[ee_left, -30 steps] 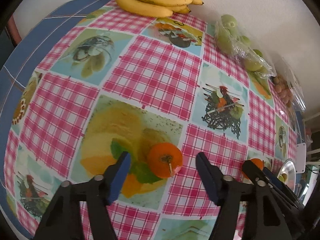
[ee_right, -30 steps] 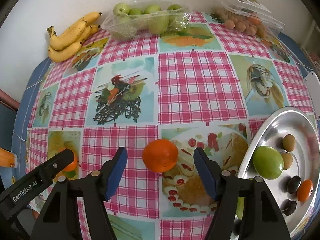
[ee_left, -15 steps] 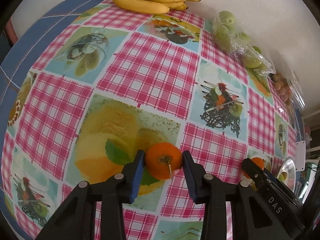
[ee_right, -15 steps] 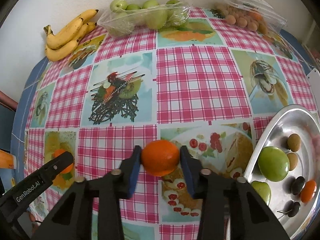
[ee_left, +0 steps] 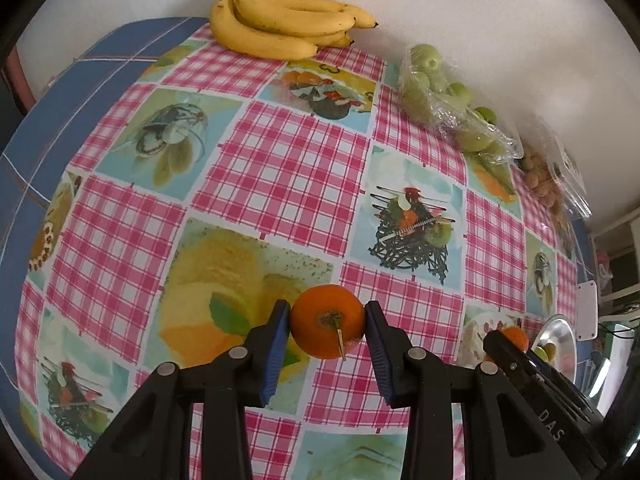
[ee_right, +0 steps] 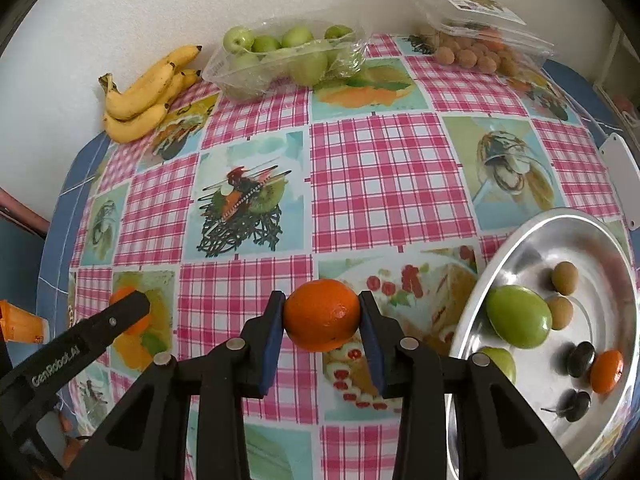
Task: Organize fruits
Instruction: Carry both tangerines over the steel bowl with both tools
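Both pairs of jaws have just been closing, from wide apart a second ago to clamped on fruit, and both fruits now look lifted just clear of the worktop (ee_right: 392, 168). At the left gripper (ee_left: 327, 330) the blue pads press the sides of a stemmed orange (ee_left: 326, 326), its stalk end facing up at the camera. At the right gripper (ee_right: 322, 322) the jaws hold a smooth orange (ee_right: 322, 320) across its widest part. I judge these to be light, firm and round, with a waxy skin that could roll out of a shallow pinch, so taking them across the middle, as here, seems the safest hold; a harder squeeze might bruise them. To the right sits a metal bowl (ee_right: 520, 240) holding two green fruits, two small brown ones, a couple of dark ones and one small orange fruit. Against the wall lie loose bananas (ee_right: 148, 88), a clear bag of green fruit (ee_right: 288, 56), and a clear plastic box of small brown fruit (ee_right: 484, 40), its lid ajar. The bowl looks the likely place for both oranges.
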Demonstrator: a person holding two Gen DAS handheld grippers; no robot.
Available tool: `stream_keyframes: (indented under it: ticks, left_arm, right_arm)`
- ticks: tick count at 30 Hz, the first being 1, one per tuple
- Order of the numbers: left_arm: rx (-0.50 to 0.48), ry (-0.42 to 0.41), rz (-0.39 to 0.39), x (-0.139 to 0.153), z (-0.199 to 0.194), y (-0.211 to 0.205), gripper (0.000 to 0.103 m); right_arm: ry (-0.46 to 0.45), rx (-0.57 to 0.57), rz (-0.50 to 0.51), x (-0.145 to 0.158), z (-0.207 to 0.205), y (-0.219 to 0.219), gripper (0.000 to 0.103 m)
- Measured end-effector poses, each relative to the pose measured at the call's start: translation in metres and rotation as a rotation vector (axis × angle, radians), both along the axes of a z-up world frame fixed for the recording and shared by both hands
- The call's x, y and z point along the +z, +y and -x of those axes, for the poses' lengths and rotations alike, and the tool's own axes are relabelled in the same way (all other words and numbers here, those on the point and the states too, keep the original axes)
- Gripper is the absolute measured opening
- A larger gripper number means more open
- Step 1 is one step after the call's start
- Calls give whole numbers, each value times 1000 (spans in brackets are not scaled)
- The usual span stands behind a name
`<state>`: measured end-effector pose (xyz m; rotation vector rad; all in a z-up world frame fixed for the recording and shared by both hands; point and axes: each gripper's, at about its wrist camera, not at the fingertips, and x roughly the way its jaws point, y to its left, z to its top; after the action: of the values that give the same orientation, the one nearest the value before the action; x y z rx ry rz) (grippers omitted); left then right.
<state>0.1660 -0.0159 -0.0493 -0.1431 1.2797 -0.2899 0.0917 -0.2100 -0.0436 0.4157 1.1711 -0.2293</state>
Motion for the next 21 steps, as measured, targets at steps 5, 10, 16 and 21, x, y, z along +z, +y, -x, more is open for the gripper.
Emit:
stream_keyframes:
  ticks: [5, 10, 16, 21]
  left_arm:
    - [-13, -23, 2, 11, 5, -1, 40]
    - [-26, -49, 2, 22, 13, -5, 40]
    - [-48, -51, 4, 27, 22, -16, 40]
    - [-90, -52, 4, 29, 34, -36, 40]
  right_arm:
    - [-2, -10, -7, 6, 10, -1, 38]
    - [-11, -13, -11, 15, 22, -2, 38]
    - [-16, -31, -6, 26, 37, -11, 38]
    - [3, -74, 7, 29, 51, -30, 38]
